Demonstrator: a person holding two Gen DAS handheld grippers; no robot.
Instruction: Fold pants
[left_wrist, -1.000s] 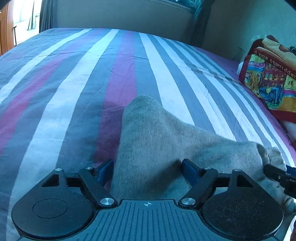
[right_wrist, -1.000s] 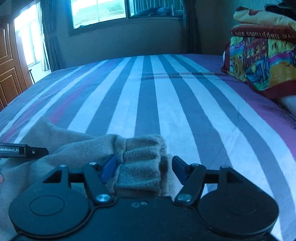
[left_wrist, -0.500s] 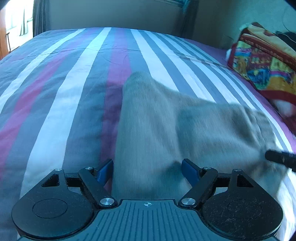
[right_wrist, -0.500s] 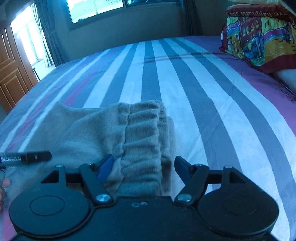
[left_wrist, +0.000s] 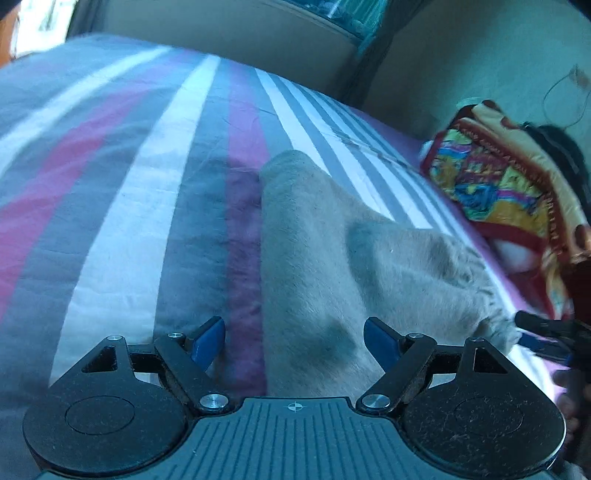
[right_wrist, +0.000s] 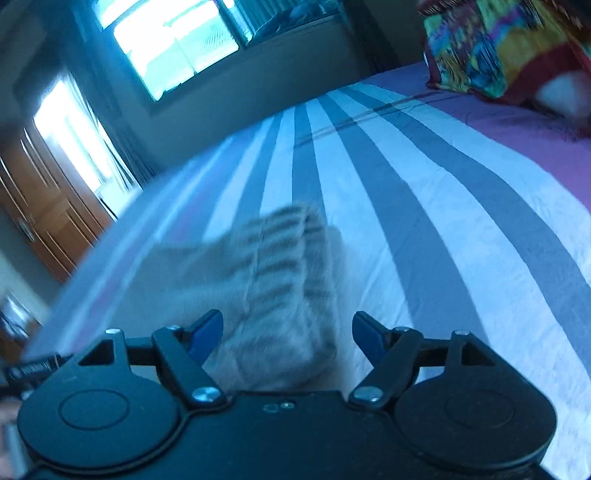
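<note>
Pants (right_wrist: 266, 295) smeared by motion blur in the right wrist view, waistband ribbing barely legible; near end hidden under the gripper body in both views. Patterned pillow (right_wrist: 491, 48) blurred, cut off by the top and right edges. Right gripper (left_wrist: 546, 332) only partly in the left wrist view, clipped at the right edge.
</note>
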